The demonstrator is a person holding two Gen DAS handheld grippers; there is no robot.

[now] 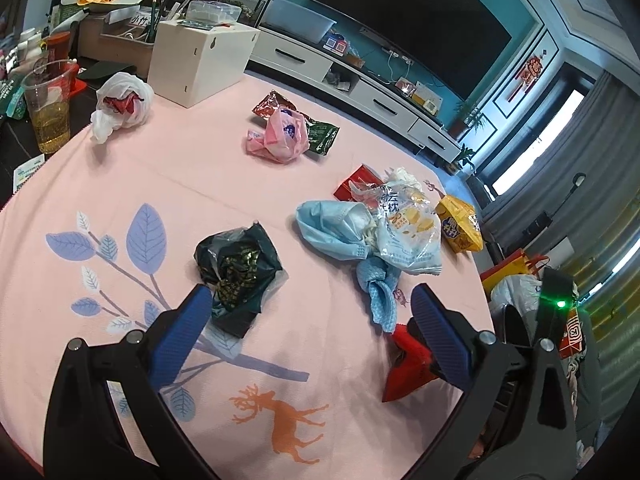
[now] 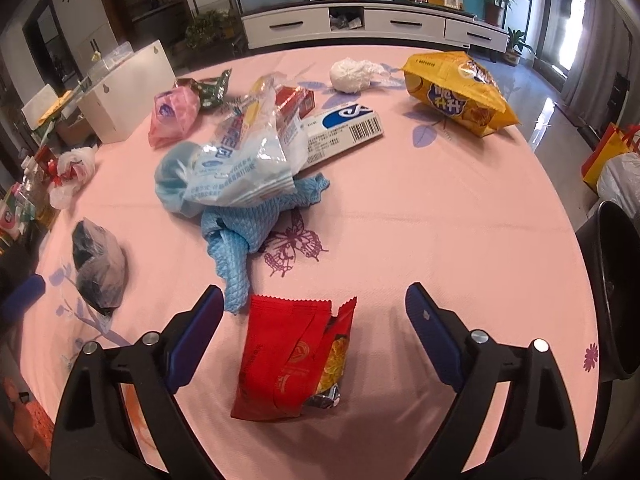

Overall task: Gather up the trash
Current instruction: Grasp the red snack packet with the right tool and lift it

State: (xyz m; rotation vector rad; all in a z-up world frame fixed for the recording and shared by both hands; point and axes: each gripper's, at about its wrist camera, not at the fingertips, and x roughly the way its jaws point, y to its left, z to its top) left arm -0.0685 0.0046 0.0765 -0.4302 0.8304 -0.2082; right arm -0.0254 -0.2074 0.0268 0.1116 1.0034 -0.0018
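Trash lies scattered on a pink tablecloth [image 1: 132,184]. My left gripper [image 1: 310,312] is open and empty; a crumpled dark green bag [image 1: 236,268] lies by its left fingertip. My right gripper [image 2: 314,308] is open, with a torn red snack wrapper [image 2: 288,356] lying on the cloth between its fingers, not gripped. The same wrapper shows in the left wrist view [image 1: 404,364]. A pile of a blue mask, clear bag and blue cloth [image 2: 240,188] lies ahead. A yellow chip bag [image 2: 456,92], pink bag [image 2: 174,114] and white wad [image 2: 350,74] lie farther off.
A white box [image 1: 200,60] and a plastic cup of yellow drink [image 1: 48,112] stand at the far left. A white bag with red inside [image 1: 120,104] lies near them. A black bin [image 2: 612,296] stands off the table's right edge. A TV cabinet [image 2: 372,24] is behind.
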